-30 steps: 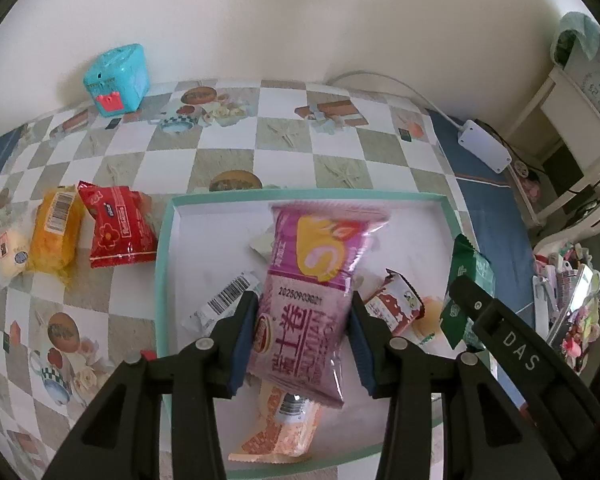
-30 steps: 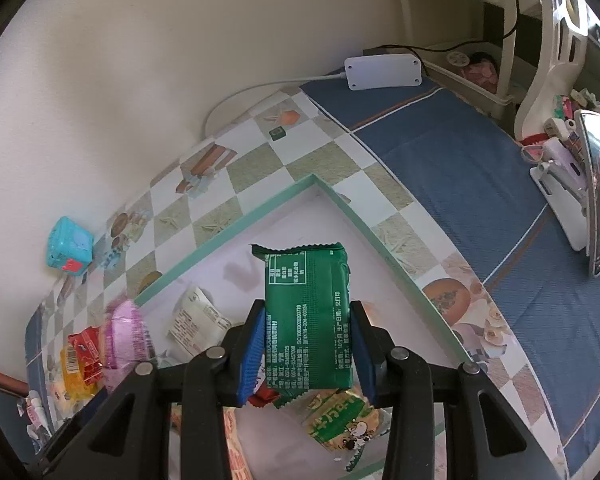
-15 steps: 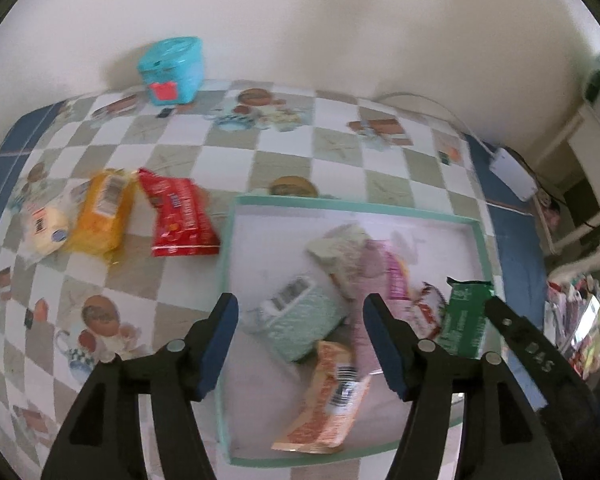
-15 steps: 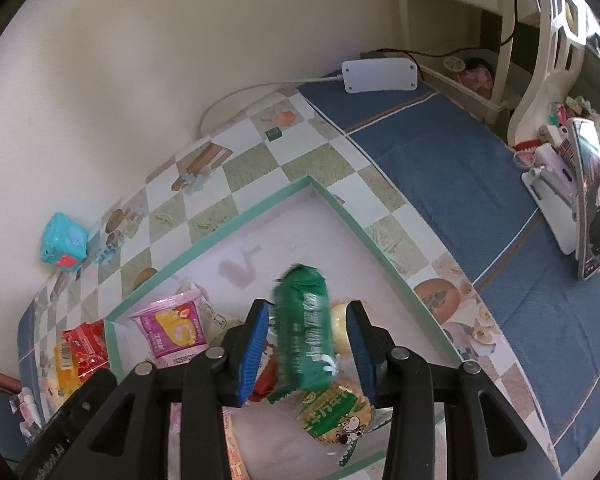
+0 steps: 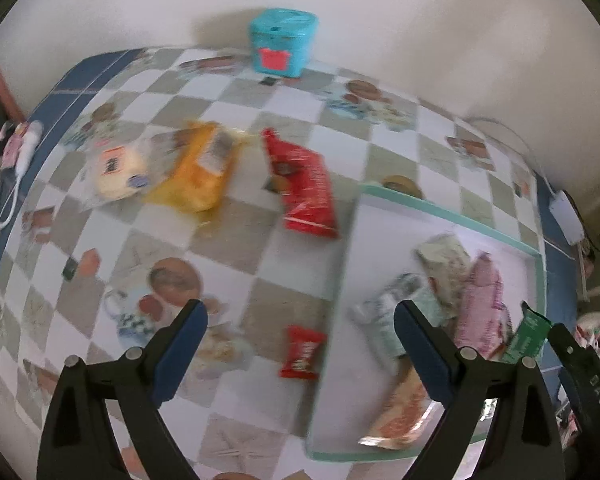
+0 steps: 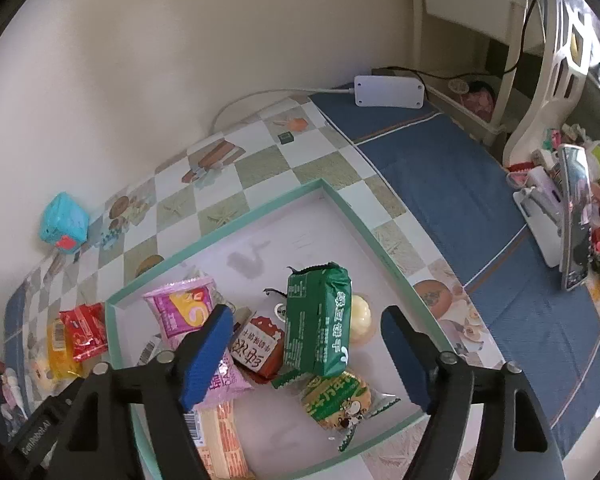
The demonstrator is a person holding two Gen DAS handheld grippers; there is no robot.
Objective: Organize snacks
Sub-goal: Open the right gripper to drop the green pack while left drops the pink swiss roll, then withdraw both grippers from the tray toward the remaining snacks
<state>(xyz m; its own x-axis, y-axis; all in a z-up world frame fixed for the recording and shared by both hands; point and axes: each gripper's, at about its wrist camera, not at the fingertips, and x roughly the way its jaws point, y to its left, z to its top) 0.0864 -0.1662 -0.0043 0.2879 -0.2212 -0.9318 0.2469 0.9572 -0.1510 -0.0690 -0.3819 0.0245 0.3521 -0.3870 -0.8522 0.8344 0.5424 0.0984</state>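
The left tool (image 5: 298, 332) is spread wide with nothing between its blue pads, hovering over the checkered tabletop (image 5: 240, 236) at the lower middle of its blurred view. Between its tips lies a small red snack packet (image 5: 302, 352), just left of the mint-rimmed tray (image 5: 452, 210) that fills the right of the frame. Further up, a long red packet (image 5: 304, 188) lies just beside the tray's upper left corner, with an orange packet (image 5: 200, 172) and a pale round bun in clear wrap (image 5: 116, 168) to its left. A teal box (image 5: 282, 48) stands against the wall at top centre.

The right tool (image 6: 306, 344) is also open and empty, low in its frame above the tray (image 6: 368, 236). Inside the tray a green packet (image 6: 318, 318) rests tilted on the other snacks (its lower end over a red-and-white packet (image 6: 258, 346)), with a pink packet (image 6: 184, 316) to the left, a round green-and-yellow biscuit pack (image 6: 336, 400) below and an orange wafer pack (image 6: 220, 440) at the lower left. A white power adapter (image 6: 388, 91) sits on the blue cloth (image 6: 460, 184) at upper right.
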